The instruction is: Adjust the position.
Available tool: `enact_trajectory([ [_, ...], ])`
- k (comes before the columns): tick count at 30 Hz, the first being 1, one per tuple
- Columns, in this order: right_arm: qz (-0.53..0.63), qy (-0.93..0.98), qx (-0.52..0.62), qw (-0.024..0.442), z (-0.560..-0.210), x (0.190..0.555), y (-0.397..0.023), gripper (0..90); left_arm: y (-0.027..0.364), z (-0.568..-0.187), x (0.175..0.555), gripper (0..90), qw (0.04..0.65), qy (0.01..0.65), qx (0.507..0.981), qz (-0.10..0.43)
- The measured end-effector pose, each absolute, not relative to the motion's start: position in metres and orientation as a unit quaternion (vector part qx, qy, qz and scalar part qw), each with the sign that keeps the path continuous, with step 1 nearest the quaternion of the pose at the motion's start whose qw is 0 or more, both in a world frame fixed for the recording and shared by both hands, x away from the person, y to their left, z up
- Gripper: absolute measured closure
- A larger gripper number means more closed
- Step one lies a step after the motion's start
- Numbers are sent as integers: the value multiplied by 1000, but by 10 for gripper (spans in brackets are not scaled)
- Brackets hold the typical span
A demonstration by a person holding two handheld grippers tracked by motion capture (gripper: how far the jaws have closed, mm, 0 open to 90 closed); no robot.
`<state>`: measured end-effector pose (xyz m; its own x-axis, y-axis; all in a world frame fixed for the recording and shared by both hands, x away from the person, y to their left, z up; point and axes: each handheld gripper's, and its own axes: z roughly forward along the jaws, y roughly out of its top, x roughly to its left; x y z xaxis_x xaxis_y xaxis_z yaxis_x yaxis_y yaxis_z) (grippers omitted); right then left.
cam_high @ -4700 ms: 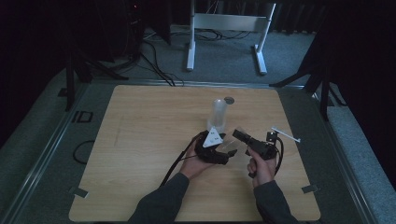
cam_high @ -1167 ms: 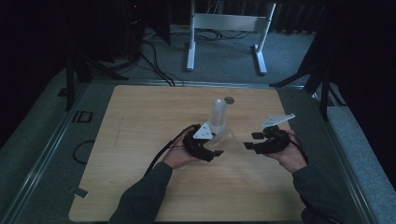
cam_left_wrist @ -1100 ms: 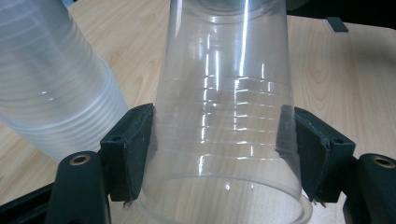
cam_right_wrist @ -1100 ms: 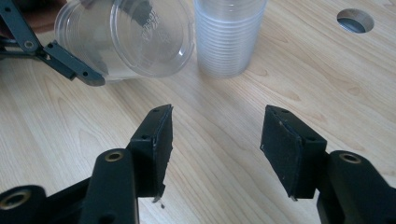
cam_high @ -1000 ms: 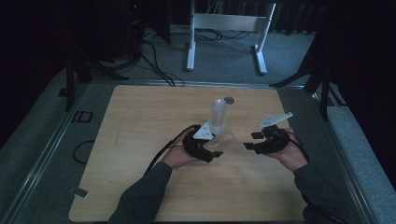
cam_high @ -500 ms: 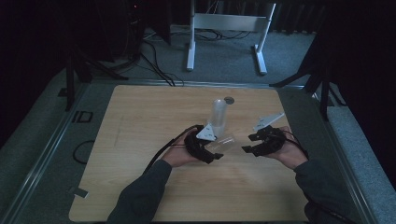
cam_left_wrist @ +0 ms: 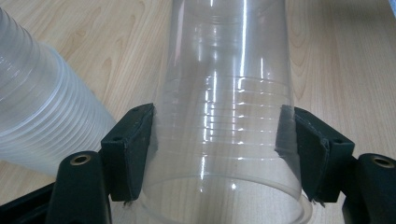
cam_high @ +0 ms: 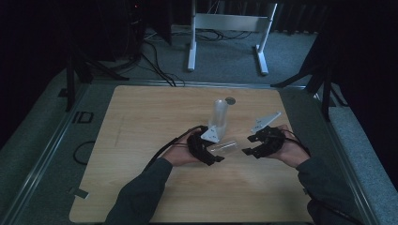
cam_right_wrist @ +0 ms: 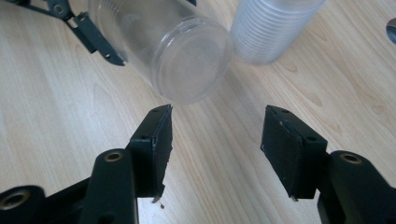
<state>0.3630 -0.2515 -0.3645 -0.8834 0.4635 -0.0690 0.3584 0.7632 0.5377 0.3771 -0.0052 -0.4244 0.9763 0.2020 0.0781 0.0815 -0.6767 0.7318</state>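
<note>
While clamped in left gripper [cam_left_wrist: 219, 154]: clear cup [cam_left_wrist: 229, 121], hollow.

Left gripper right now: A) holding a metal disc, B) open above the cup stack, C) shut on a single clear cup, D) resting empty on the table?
C: in the left gripper view, both fingers of the left gripper press the sides of one clear cup, with the cup stack beside it on the table.
</note>
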Motion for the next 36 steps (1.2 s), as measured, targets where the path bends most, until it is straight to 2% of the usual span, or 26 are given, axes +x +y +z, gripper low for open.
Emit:
enact_trajectory([
  [36,185,971,141,61,-362,366,-232,384,-18,-426,371,296,326,19,941,92],
])
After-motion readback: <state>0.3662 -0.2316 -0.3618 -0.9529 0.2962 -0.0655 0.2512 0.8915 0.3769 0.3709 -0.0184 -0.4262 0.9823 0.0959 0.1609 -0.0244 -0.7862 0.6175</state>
